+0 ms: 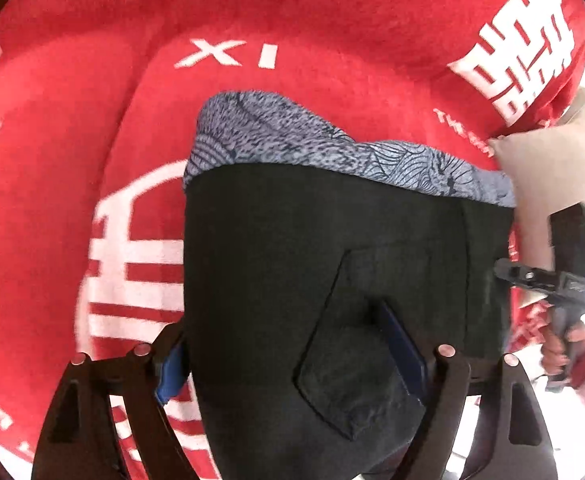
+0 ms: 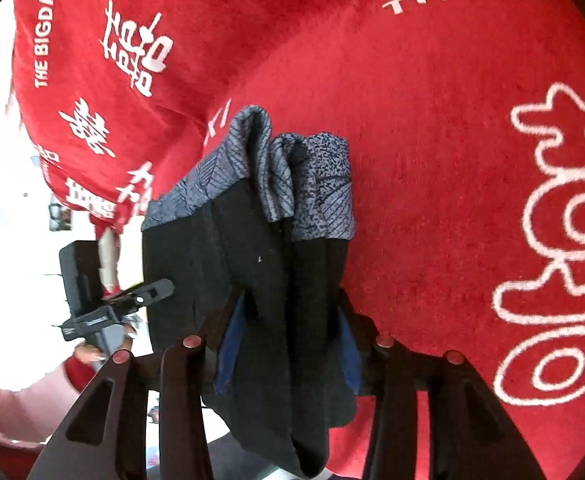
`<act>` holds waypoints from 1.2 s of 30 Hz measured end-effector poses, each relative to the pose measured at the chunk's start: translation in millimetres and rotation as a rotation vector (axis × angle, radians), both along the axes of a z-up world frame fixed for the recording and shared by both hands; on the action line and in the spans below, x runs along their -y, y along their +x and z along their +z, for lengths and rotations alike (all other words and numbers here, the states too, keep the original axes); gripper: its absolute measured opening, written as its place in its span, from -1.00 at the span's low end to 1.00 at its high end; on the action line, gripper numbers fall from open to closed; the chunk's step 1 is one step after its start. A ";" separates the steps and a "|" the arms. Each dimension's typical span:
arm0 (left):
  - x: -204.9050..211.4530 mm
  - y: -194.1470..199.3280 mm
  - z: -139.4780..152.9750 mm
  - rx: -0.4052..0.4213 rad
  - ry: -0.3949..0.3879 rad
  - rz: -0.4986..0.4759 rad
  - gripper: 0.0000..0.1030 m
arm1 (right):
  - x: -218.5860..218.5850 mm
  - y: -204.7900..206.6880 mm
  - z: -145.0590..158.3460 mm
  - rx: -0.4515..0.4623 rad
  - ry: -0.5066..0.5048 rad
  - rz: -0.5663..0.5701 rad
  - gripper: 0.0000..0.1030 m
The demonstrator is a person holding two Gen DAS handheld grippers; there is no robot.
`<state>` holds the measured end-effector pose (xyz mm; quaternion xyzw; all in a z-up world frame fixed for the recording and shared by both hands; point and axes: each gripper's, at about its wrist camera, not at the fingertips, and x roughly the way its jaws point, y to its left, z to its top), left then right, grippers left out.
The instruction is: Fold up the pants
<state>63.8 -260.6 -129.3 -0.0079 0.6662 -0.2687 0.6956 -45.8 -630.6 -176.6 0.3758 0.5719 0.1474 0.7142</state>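
1. Setting: a home, probably a bedroom or living space.
2. Evidence: a plush red fleece blanket (image 1: 332, 20) printed with white double-happiness characters and "THE BIGDAY" lettering covers the whole work surface.
3. Evidence: a beige fabric cushion (image 1: 548, 168) lies at the blanket's edge.
4. Background: bright and washed out, details unreadable.

Black pants (image 1: 332, 280) hang between both grippers, filling the middle and blocking any straight path across. Open red blanket (image 1: 92, 120) lies to the left and beyond the patterned cuffs (image 2: 292, 168); a beige pillow (image 1: 552, 168) crowds the right edge.
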 end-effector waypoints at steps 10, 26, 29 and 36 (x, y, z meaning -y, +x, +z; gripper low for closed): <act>13.3 -40.0 48.9 0.084 0.207 0.098 0.98 | -2.3 -21.8 32.4 -0.191 -0.240 0.049 0.52; 21.0 -103.9 115.8 0.166 0.340 0.042 0.98 | -85.2 -72.1 130.2 -0.097 -0.558 -0.020 1.00; 15.7 -111.7 127.6 0.193 0.336 0.041 0.98 | -96.5 -73.9 138.9 -0.114 -0.567 -0.049 1.00; 9.4 -121.6 138.9 0.206 0.348 -0.005 0.98 | -123.1 -78.4 157.6 -0.112 -0.621 -0.079 1.00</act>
